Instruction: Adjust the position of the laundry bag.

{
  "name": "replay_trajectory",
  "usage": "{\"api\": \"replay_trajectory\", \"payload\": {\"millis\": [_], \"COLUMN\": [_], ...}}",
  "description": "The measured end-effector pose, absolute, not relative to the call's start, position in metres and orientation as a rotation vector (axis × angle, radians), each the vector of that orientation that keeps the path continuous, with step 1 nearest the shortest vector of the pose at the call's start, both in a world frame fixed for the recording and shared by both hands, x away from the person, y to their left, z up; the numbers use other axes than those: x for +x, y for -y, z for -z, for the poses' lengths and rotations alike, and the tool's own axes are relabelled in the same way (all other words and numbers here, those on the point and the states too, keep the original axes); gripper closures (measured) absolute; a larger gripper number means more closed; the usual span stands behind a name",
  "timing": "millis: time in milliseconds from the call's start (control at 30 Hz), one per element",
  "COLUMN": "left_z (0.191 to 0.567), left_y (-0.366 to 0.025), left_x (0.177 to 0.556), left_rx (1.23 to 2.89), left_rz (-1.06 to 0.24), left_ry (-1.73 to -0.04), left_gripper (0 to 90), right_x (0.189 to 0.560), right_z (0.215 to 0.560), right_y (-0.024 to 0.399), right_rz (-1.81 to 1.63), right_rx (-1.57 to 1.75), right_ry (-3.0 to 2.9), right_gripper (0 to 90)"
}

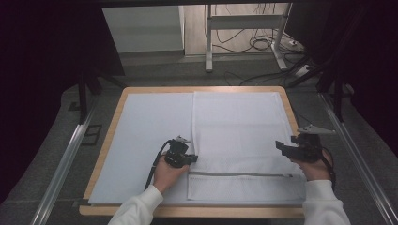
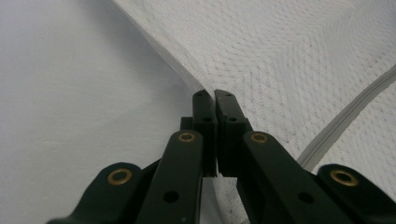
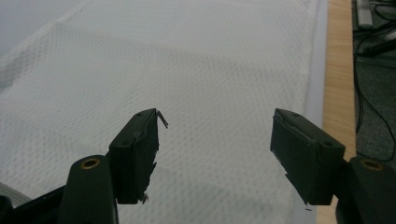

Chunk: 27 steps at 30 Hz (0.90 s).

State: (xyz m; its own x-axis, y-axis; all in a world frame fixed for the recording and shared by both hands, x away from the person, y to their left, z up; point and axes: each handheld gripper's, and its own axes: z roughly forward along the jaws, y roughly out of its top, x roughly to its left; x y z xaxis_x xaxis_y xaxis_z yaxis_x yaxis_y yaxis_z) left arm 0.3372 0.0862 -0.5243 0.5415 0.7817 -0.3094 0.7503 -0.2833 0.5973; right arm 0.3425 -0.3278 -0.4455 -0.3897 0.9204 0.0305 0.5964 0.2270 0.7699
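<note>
Mesh laundry bag [image 1: 237, 136] lies flat on the right half of the table [image 1: 110, 140], spread over a pale sheet [image 1: 150, 136], with its zipper [image 1: 239, 174] running parallel to the near edge and looking closed along the whole visible length. Left gripper [image 1: 180, 157] sits at the bag's left edge, just above the zipper's left end, and in the left gripper view its jaws are pressed together right at the hem of the bag [image 2: 299, 51], with the grey zipper [image 2: 345, 114] curving away beside them; they seem to pinch that hem, though how much fabric is caught between them I cannot tell. Right gripper [image 1: 293, 149] hangs over the bag's right edge near the zipper's far end, and in the right gripper view [image 3: 215, 140] its jaws stand wide apart with nothing between them, only the white mesh [image 3: 201, 70] below and the wooden table edge [image 3: 338, 70] to one side. So, as a judgement: 1 hand has the bag anchored, the other has no grip yet, and no fold or lift has begun. Whatever comes next, folding or moving the bag, nearly all of it is left to do, starting with the right hand taking hold.
</note>
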Motion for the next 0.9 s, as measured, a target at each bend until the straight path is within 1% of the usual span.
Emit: {"api": "replay_trajectory", "payload": {"millis": [200,400,467,600,900], "left_z": [0.524,0.523,0.523,0.523,0.525], "left_y": [-0.086,-0.087,-0.087,-0.087,-0.086], "left_x": [0.337,0.337,0.337,0.337,0.337], "left_rx": [2.059,2.059,2.05,2.049,2.055], "left_rz": [-0.051,-0.051,-0.048,-0.044,-0.042], "left_ry": [-1.231,-1.227,-1.232,-1.232,-1.229], "left_gripper": [88.6,88.6,88.6,88.6,88.7], "right_x": [0.345,0.348,0.35,0.354,0.36], "right_z": [0.448,0.455,0.462,0.47,0.484], "right_y": [0.336,0.342,0.349,0.357,0.363], "right_rz": [-0.982,-0.893,-0.838,-0.794,-0.753], "right_rx": [1.431,1.479,1.517,1.581,1.659], "right_ry": [-2.073,-2.081,-2.088,-2.108,-2.157], "right_gripper": [34.1,36.6,39.6,42.9,44.8]}}
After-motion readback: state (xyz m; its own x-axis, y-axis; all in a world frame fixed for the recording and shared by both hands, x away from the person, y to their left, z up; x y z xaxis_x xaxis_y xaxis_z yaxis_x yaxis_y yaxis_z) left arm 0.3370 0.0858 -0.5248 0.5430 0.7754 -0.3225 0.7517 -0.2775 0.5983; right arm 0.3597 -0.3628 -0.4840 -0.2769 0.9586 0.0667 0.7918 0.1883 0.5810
